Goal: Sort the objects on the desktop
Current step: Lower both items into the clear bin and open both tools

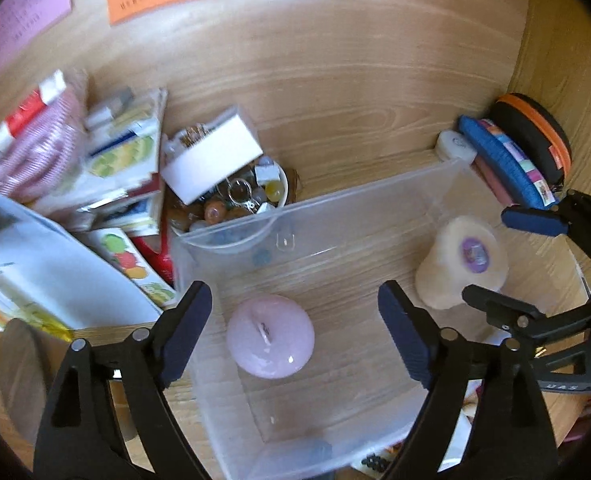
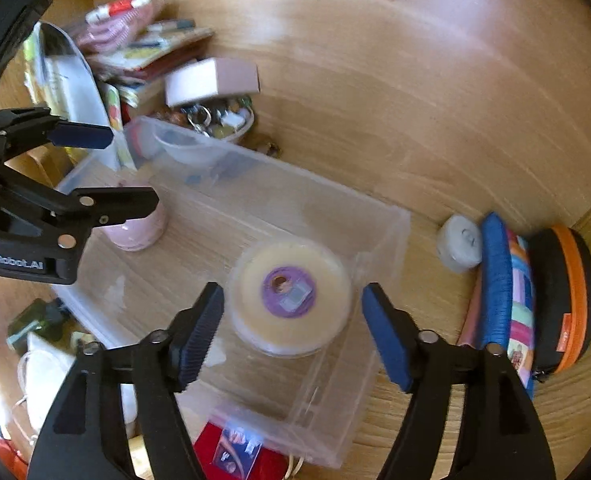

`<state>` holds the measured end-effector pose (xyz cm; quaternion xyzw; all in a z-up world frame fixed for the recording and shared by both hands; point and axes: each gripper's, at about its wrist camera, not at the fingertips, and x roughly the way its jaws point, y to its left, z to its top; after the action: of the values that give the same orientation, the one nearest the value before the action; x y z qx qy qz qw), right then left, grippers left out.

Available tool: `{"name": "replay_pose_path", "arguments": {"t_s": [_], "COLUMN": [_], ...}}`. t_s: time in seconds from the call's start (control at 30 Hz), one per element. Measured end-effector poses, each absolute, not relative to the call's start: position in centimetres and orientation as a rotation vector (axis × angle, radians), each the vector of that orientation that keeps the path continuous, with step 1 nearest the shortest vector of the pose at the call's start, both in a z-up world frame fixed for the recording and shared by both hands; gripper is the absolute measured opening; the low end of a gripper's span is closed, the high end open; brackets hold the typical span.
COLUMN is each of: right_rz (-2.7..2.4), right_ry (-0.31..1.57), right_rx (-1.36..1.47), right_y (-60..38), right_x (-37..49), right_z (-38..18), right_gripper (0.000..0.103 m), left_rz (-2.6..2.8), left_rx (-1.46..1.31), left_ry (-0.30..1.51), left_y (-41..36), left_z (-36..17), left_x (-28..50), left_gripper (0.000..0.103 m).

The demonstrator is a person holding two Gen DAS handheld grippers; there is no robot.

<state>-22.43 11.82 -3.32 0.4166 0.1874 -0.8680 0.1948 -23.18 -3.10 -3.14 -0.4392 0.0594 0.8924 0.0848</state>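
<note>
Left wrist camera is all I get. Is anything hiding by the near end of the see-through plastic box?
Observer: Yes, a flat red packet lies just outside the near end of the clear plastic box.
Operator: Anything else?
Observer: A small dark green bottle lies left of the box.
Operator: Is the right gripper holding the cream roll with the purple label?
Observer: No, its jaws stand open either side of the roll, not touching.
</note>
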Motion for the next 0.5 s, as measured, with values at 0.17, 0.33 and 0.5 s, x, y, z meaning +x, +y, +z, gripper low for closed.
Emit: {"name": "replay_pose_path", "arguments": {"t_s": [0.17, 0.33, 0.5], "right_rz": [-2.480, -2.512, -2.552], "right_ry": [0.518, 0.466, 0.415], "right_rx": [1.089, 1.028, 0.956], "right_y": [13.0, 14.0, 15.4], "right_x": [-20.4, -18.4, -15.8], "right_z": [-1.7, -0.1, 1.5], "right_gripper": [0.074, 0.077, 0.083], "left_rz": [2.698, 2.743, 2.788], "left_rx": [-1.261, -1.188, -1.121], "left_ry": [0.194, 0.203, 0.192], "left_y": [-3.3, -3.3, -3.5], "left_z": [-1.5, 0.2, 1.7], "left_x": [-21.1, -18.5, -15.7], "left_gripper": [0.086, 0.092, 0.095]}}
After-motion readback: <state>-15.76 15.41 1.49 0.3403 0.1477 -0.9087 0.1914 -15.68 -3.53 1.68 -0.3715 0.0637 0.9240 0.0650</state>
